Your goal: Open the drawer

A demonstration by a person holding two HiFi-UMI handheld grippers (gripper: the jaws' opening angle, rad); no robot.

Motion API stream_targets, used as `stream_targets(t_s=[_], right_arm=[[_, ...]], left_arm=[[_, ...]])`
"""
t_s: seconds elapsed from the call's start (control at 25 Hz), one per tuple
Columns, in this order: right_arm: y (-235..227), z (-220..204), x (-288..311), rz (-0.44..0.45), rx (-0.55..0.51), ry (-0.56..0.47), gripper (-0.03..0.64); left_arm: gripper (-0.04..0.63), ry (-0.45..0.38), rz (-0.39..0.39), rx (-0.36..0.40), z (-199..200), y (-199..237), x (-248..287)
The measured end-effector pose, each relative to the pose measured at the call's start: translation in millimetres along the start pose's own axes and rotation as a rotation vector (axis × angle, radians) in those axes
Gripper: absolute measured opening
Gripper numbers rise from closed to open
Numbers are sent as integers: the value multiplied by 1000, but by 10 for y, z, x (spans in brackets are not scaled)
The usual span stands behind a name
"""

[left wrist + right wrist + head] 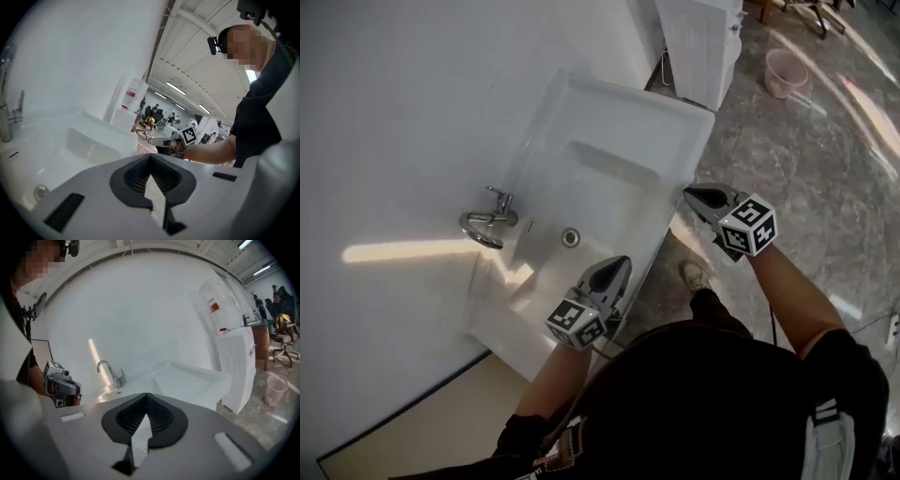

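Observation:
No drawer shows in any view. I stand at a white washbasin (675, 117) fixed to a white wall, with a chrome tap (490, 220) and a drain (571, 237). My left gripper (622, 265) hovers over the basin's near front corner, jaws together, holding nothing. My right gripper (690, 194) hangs just off the basin's front edge, over the floor, also shut and empty. In the left gripper view the shut left gripper (150, 157) points along the basin toward the right gripper (161, 140). In the right gripper view the shut right gripper (146, 395) faces the tap (110, 371) and the left gripper (61, 383).
A white water dispenser cabinet (703, 42) stands beyond the basin's far end, with a pink bucket (785, 72) on the marble floor beside it. My shoe (692, 274) is below the basin's front edge. People and chairs sit far off in the hall.

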State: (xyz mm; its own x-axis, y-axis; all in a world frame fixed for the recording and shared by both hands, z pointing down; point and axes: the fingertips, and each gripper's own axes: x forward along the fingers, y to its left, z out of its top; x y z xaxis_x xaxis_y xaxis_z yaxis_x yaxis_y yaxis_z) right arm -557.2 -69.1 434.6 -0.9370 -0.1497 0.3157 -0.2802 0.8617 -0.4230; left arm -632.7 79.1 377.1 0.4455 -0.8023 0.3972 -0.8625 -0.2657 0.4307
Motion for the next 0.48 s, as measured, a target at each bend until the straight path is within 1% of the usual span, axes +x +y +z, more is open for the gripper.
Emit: stream_targets(t_s=[0.12,0.24,0.36,0.48], right_arm=[[-496,-242,-222,-64,51,-25,2],[-921,-564,-390,-118,83,-37,2],[-1213,-991,-538,-168,122,-28,2],[-1450,-1404,-647,-205,152,-4,2]], left_arm=[[-9,82,-83,25,-215,-200,556],[-9,160,-146,52,-456,-366,1022],[-9,253,-190,54,-769,-506,1322],[-9,321,-208,50,-1102,-591,1548]])
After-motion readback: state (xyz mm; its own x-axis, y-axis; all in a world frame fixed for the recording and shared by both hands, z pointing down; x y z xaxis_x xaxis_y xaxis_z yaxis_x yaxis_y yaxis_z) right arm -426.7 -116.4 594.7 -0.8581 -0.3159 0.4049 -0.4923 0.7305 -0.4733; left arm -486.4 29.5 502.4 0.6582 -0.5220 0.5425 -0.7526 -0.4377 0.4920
